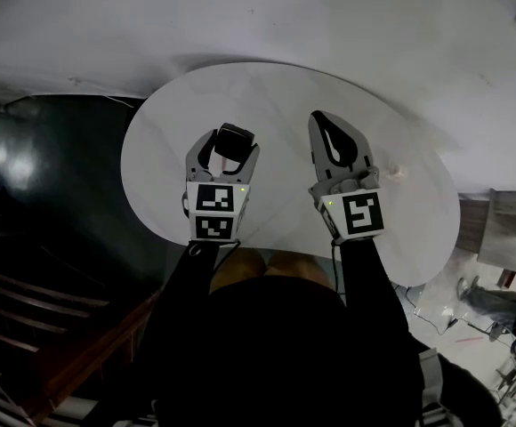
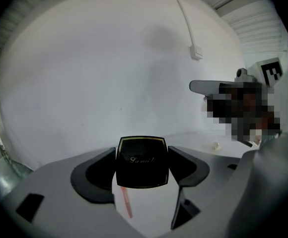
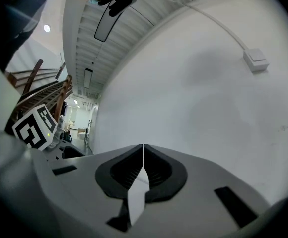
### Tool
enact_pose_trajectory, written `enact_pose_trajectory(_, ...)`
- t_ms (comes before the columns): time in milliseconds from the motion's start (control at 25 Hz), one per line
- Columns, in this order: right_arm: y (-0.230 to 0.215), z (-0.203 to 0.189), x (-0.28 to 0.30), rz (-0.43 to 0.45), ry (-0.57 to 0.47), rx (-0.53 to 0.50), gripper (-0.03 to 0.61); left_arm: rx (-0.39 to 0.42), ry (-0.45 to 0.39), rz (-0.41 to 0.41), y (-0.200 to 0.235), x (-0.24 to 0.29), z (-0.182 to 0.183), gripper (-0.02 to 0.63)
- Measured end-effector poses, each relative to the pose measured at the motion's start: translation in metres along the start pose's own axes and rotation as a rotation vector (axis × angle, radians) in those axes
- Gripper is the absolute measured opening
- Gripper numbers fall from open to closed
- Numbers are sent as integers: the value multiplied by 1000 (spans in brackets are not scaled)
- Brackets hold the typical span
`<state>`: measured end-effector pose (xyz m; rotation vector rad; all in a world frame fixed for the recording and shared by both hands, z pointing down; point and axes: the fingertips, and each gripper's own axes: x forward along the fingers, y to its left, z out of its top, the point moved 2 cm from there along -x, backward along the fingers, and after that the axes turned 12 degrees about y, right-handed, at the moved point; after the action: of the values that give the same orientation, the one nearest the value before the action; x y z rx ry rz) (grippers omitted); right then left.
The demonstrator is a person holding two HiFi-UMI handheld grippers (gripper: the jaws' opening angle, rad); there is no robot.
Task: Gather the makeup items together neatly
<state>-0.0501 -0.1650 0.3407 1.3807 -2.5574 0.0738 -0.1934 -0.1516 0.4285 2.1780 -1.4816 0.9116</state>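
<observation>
A black square compact (image 1: 234,142) with gold trim sits between the jaws of my left gripper (image 1: 232,138), which is shut on it above the round white table (image 1: 267,87). In the left gripper view the compact (image 2: 141,162) fills the gap of the left gripper (image 2: 141,153) and shows gold script on its lid. My right gripper (image 1: 319,119) hovers beside it over the table's middle, jaws pressed together with nothing held. The right gripper view shows the right gripper (image 3: 143,148) shut and pointing at a white wall. A small pale item (image 1: 399,173) lies on the table at the right.
The table's rim (image 1: 138,123) drops to a dark floor (image 1: 53,158) on the left, with wooden stairs (image 1: 27,301) below. A white wall (image 1: 240,16) stands just behind the table, with a cable and a small box (image 2: 197,53) on it.
</observation>
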Motion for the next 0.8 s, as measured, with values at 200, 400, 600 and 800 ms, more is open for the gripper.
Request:
enact_pose_trajectory(200,29,4,28,25,16,-8,28,-18,12,27,40,-4,-13,345)
enact_pose_trajectory(400,44,4,49,26,30,4,28,-48,47,30,72,3,-32,344)
enact_pose_trajectory(600,45,-4,68,6,71,-7,28,-108,98,10,96,26,-60,344)
enact_pose_trajectory(800,51,-6,78,-10,85,-8,28,-191,184,-29,111,50,-92,344)
